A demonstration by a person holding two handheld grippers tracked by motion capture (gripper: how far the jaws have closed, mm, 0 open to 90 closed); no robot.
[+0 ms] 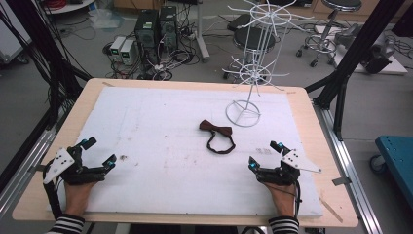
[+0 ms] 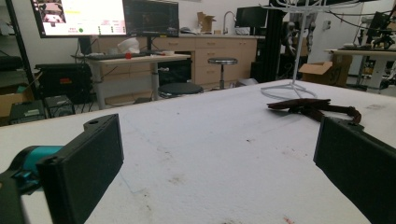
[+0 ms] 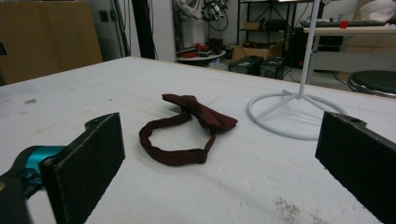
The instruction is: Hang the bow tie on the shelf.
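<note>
two grippers, both resting low near the front edge of the white pad [image 1: 146, 126], one by each front corner. left gripper [image 1: 100, 152] wide open, nothing in it. right gripper [image 1: 265, 153] wide open too, nothing in it. dark red bow tie [image 1: 216, 129] flat near the middle of the pad, a bit toward the back, strap [image 3: 173, 140] curled in a loop toward the front edge. white wire stand [image 1: 251, 58] just behind the bow tie, near the back right corner, round foot [image 3: 292, 114] close to the bow but apart from it.

could go wrong: grabbing only the thin strap, so the bow swings or slips out. could also bump the light stand and tip it, being so near. soft cloth might bunch up or drag on the pad.

no brand, label or words clear enough to read; far screen [image 2: 79, 17] too blurry.
</note>
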